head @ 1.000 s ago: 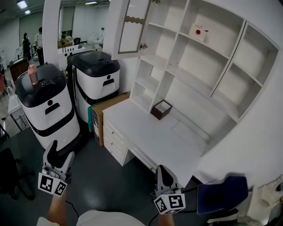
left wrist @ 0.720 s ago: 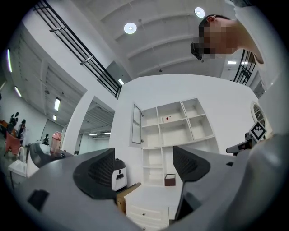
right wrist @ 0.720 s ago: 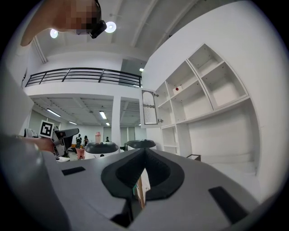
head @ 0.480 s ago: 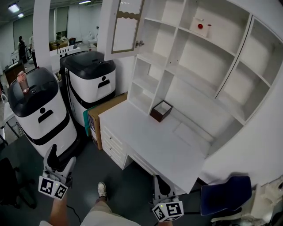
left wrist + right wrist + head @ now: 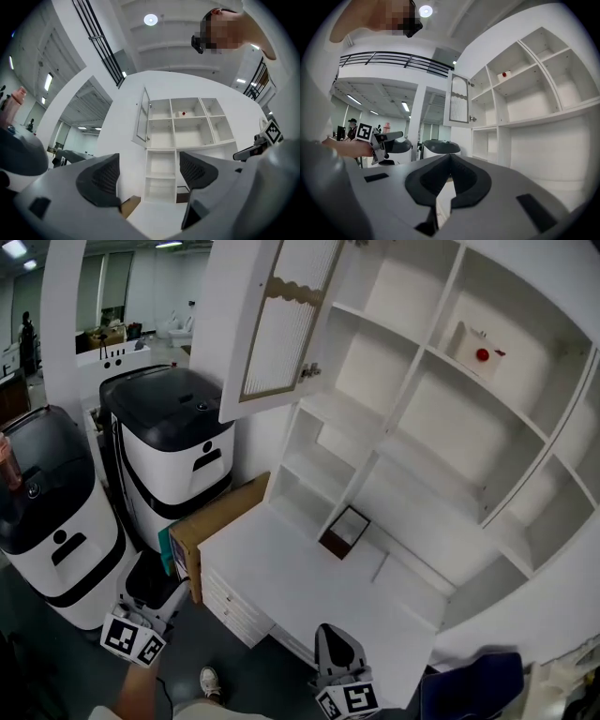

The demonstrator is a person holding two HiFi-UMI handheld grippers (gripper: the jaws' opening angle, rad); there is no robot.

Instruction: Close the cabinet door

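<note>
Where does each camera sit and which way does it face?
Head view: head-mounted, looks down at desk; left gripper, right gripper, forearm, shoe show.
Left gripper view: rides that gripper, faces shelves between empty, just-opened jaws; right gripper shows.
Right gripper view: rides that gripper, faces cabinet door over shut jaws; left gripper shows.
All share the open cabinet door.

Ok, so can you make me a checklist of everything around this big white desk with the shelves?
Surface: white desk, mostly bare.
Job's things: cabinet door, swung open, untouched.
Clutter: small dark box on the desk; white item with a red dot high up.
Grippers: left gripper jaws have just been opening, nothing between them; right gripper shut, empty; both far from the door.
Cables: nothing seen.
Surroundings: two white-and-black machines, cardboard box, blue chair.
</note>
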